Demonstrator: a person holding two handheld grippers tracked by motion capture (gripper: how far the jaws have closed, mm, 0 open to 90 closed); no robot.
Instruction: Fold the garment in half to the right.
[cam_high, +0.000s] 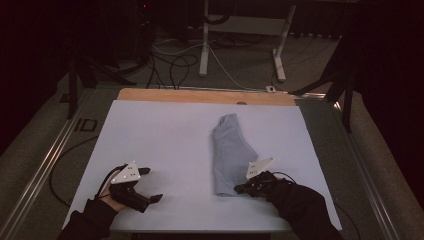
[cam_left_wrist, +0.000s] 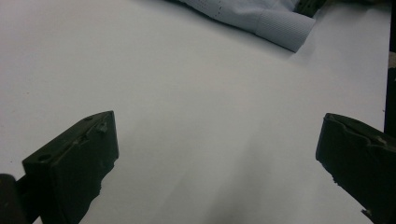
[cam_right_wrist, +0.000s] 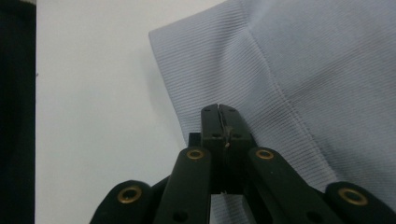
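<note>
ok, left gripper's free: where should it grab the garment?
Probably the ribbed hem corner nearest the left gripper, coming in low from the left across the table. The garment lies flat and folded; that thick edge is exposed.

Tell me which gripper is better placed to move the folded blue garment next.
Right. The right gripper sits at the near hem of the blue garment, its jaws closed together over the ribbed edge; whether fabric is pinched is unclear. The left gripper stands open over bare table, well apart from the cloth.
</note>
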